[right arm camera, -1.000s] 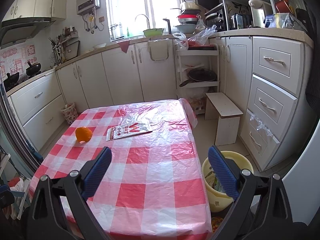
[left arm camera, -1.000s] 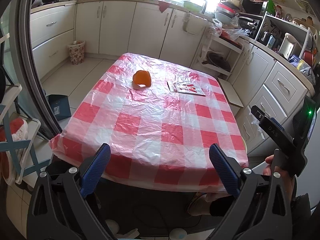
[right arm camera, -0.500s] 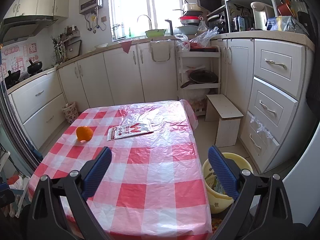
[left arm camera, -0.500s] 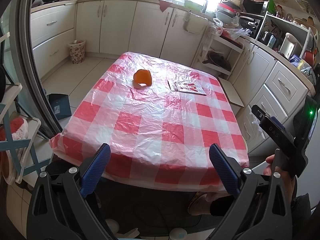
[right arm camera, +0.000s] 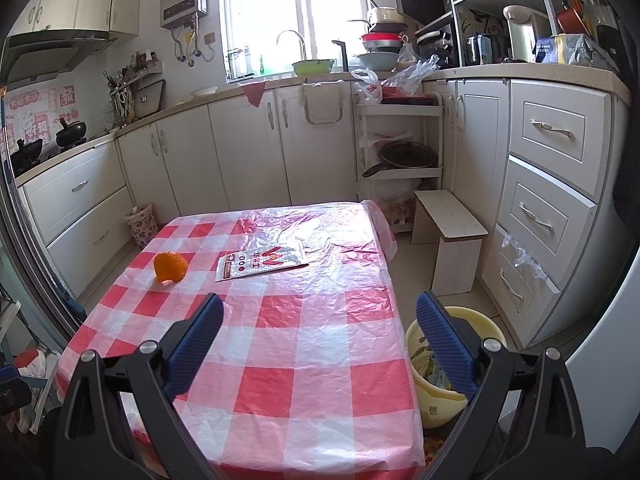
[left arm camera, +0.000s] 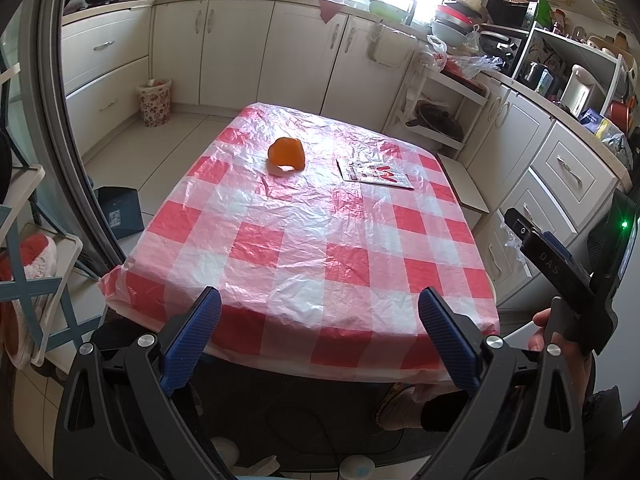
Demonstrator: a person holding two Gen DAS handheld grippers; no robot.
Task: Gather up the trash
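Observation:
An orange peel lies on the far part of the red-and-white checked table; it also shows in the right wrist view. A flat printed wrapper lies to its right, also in the right wrist view. A yellow trash bucket with rubbish in it stands on the floor by the table's right side. My left gripper is open and empty at the near table edge. My right gripper is open and empty above the near right part of the table.
White cabinets run along the back and right. A small white stool stands right of the table. A patterned bin stands by the far left cabinets. A blue box sits on the floor on the left. My right gripper's body shows at the right.
Both grippers have tilted or drifted slightly, so the table sits a little lower in both views. Nothing on the table has moved.

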